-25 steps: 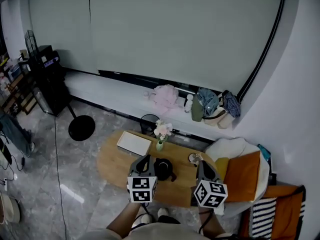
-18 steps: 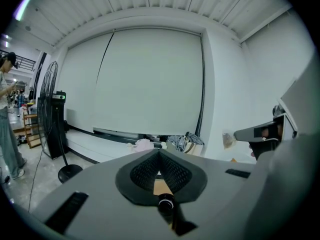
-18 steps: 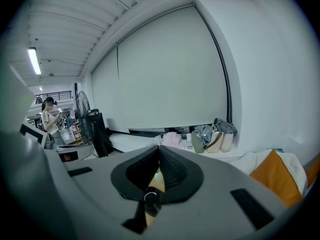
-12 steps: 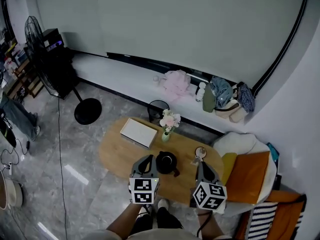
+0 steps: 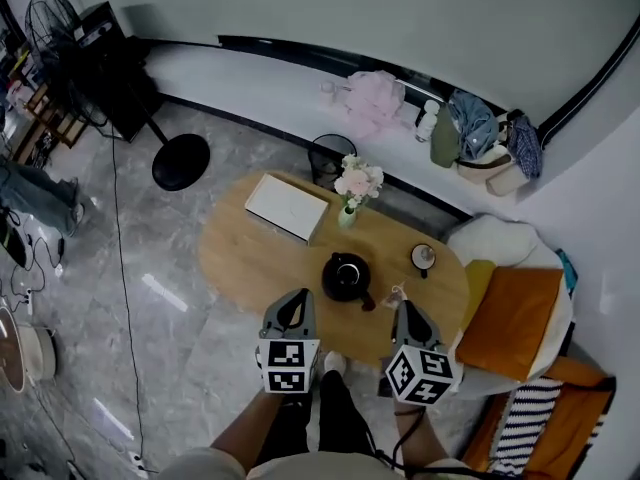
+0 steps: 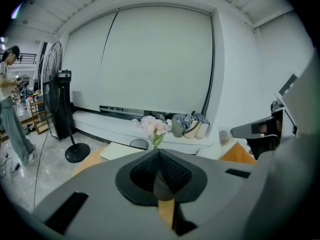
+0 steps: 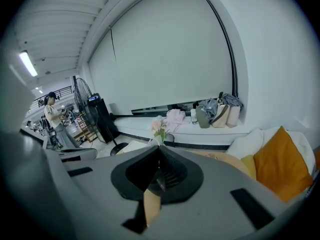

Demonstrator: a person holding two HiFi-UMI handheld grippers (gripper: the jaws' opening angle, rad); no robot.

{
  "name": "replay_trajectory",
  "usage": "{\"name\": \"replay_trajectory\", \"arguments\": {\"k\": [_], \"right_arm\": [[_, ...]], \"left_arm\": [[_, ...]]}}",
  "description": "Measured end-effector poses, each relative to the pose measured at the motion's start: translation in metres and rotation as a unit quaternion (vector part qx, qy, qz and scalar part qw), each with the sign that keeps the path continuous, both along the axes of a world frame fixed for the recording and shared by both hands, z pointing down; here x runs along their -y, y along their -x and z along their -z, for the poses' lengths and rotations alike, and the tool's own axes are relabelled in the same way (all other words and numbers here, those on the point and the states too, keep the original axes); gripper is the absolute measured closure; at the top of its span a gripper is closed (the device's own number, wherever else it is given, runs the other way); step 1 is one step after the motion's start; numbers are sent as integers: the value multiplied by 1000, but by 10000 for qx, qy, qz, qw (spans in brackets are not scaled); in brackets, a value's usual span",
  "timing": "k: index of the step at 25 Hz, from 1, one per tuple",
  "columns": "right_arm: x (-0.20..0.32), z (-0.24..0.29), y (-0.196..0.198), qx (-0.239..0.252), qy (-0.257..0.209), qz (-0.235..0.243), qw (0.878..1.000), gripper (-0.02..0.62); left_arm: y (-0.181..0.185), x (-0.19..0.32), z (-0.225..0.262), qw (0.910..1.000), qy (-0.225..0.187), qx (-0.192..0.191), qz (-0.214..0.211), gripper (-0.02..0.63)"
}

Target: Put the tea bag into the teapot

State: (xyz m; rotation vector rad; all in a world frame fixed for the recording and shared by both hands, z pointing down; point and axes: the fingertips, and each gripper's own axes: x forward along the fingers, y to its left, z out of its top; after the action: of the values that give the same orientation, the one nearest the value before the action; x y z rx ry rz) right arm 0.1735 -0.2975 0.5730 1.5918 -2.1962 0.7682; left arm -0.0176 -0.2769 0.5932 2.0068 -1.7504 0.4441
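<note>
A black teapot (image 5: 345, 276) with its lid on stands in the middle of the oval wooden table (image 5: 250, 263). A small pale thing, probably the tea bag (image 5: 397, 294), lies on the table right of the teapot, just ahead of my right gripper (image 5: 405, 308). That gripper is shut with nothing seen between its jaws (image 7: 159, 149). My left gripper (image 5: 297, 298) hangs over the table's near edge, left of and nearer than the teapot, also shut (image 6: 159, 153) and empty. The teapot is hidden behind the jaws in both gripper views.
A cup (image 5: 423, 257) stands right of the teapot. A vase of pink flowers (image 5: 357, 182) and a flat white box (image 5: 288, 206) sit at the table's far side. An armchair with an orange cushion (image 5: 510, 318) stands right. A floor fan (image 5: 180, 160) is at the left.
The head view has tipped down and the table sits higher in it. Both grippers have drawn back from beside the teapot to the table's near edge. Both stay shut.
</note>
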Motion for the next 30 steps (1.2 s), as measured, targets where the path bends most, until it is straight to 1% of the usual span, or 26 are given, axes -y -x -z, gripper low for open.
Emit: {"name": "replay_trajectory", "arguments": {"k": [4,11,22,30], "right_arm": [[-11,-22,6,-40,223,94,9997,561],[-18,-45,15,-73,433,177,9989,561],[7,-68,44,-170,481,533,9973,561],[24,-85,67,-247,583,818,9946,561]], "left_arm": [[4,-9,-24,9997,215,-15,68,598],[13,-16,-42,9993,342,-12,171,598],[36,-12,-64,9985,441,4,326,598],[63,-10,-79,9962,532,61,693,598]]}}
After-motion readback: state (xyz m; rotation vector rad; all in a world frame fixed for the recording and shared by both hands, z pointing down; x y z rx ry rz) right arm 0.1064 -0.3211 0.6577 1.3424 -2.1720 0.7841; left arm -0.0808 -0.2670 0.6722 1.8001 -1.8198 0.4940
